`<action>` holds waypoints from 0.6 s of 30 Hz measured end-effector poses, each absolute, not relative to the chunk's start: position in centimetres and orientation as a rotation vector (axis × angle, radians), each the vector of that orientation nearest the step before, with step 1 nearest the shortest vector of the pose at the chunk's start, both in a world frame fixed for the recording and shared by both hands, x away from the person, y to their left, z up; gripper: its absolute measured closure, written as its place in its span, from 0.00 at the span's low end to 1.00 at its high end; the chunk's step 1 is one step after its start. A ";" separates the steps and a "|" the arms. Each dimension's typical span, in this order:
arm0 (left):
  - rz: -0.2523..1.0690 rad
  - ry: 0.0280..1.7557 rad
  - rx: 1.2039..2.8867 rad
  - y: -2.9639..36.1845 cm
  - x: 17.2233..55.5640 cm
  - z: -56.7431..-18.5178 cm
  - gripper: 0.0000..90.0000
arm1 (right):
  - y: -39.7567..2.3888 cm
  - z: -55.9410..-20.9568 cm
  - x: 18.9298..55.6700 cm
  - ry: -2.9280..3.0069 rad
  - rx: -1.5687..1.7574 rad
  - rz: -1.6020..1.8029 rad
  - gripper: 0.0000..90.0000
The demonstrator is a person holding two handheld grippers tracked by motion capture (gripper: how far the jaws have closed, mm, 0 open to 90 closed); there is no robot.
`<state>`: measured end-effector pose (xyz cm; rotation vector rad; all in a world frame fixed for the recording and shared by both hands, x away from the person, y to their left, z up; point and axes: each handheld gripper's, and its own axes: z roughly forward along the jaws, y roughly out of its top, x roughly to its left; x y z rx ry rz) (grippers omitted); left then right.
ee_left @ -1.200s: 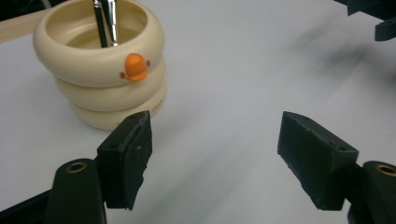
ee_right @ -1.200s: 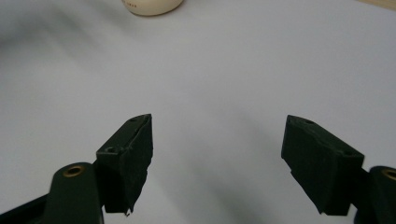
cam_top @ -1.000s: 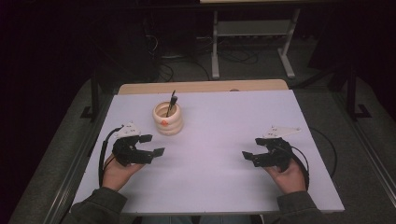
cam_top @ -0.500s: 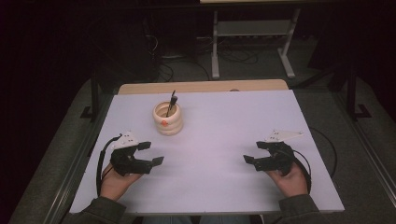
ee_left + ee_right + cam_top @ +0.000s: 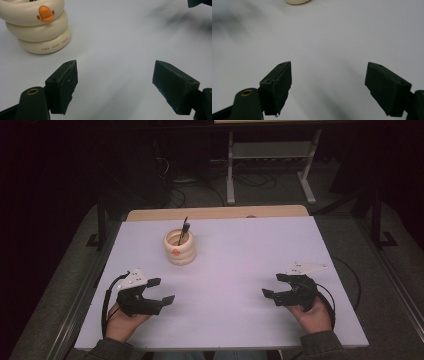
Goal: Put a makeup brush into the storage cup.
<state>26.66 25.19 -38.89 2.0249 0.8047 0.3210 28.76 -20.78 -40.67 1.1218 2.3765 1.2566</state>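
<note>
The left gripper [image 5: 161, 291], its jaws just opened wide with nothing between them, is placed nearer than the equally spread, empty right gripper [image 5: 272, 286] to the cream ringed holder [image 5: 180, 247], found ahead and slightly rightward, upright, with a dark pen [image 5: 184, 227] inside.

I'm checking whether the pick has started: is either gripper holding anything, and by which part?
Nothing is held. The left gripper and the right gripper both stand open over the bare table, apart from the cream ringed cup.
</note>
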 end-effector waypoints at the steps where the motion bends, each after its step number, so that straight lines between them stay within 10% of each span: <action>1: 0.323 0.797 2.030 25.2 26.6 -38.9 0.22 | -20.9 -40.7 28.8 2.372 1.111 1.260 0.23; 18: 0.308 0.781 2.039 25.1 25.6 -39.6 0.20 | -20.6 -41.1 28.2 2.374 1.128 1.216 0.16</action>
